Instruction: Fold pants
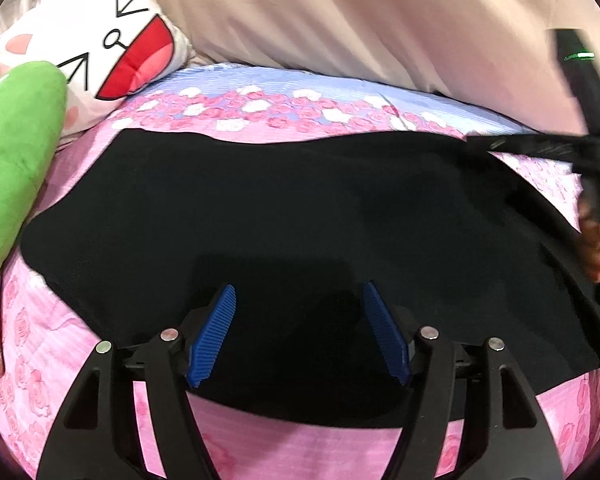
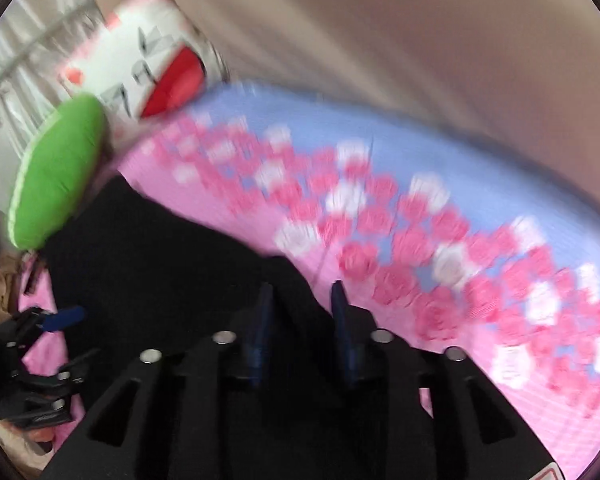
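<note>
black fabric pants (image 1: 260,216) spread flat across a pink rose-print bedsheet with a pale blue band (image 1: 308,80). left gripper with ribbed blue pads (image 1: 300,332) poised over the near edge of the pants, jaws apart, nothing pinched. right gripper (image 2: 300,308) at the far edge of the dark cloth, jaws narrow but with a gap; blurred, so contact with the cloth unclear. green plush cushion (image 1: 16,168) and white cartoon-face pillow (image 1: 112,40) off to the left.

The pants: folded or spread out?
Folded, it seems: the pants lie as one compact black block on the bedsheet, no separate legs showing.
</note>
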Tool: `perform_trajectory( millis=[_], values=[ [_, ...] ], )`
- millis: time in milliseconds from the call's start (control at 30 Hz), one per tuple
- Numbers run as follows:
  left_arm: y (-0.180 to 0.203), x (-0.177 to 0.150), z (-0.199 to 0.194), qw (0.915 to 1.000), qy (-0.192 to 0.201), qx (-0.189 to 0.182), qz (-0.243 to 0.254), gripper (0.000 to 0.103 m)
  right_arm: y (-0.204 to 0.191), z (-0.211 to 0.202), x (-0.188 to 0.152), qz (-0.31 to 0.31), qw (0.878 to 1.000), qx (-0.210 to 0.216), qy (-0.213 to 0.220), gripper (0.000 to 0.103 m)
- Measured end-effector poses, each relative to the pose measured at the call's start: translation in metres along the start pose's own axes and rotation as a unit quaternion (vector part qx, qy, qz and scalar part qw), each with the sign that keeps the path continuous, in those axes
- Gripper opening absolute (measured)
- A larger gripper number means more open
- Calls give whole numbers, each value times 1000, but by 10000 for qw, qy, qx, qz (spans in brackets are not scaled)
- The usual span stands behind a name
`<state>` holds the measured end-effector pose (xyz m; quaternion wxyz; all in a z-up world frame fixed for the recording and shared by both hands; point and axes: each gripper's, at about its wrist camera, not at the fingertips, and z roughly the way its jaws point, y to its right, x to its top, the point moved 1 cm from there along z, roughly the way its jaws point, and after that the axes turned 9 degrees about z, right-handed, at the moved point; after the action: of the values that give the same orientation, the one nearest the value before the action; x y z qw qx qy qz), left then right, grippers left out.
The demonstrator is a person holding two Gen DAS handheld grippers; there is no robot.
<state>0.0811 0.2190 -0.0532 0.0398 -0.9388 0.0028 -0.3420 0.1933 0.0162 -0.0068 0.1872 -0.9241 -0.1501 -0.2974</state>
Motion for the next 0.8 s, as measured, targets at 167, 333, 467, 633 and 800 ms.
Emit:
perform_trajectory(
  millis=[167,333,467,633,800],
  values=[
    [-34,-9,-13,9981,42,544,-297,71,-28,-20,-20,-184,9996,217,-4,7],
    [-74,-28,-16,9968,-183,258,-735,70,-84,25,-23,-291,9959,688,-508,5],
    [-66,-35,-18,9972,-197,472,-551,72,-142,65,-13,-452,9912,1062,-651,5],
    [-67,-39,-14,9969,-244,430,-617,72,-161,110,-6,-318,9917,854,-905,4],
    [-78,-32,-45,9964,131,504,-671,74,-144,67,-16,-208,9940,903,-587,6]
  ],
)
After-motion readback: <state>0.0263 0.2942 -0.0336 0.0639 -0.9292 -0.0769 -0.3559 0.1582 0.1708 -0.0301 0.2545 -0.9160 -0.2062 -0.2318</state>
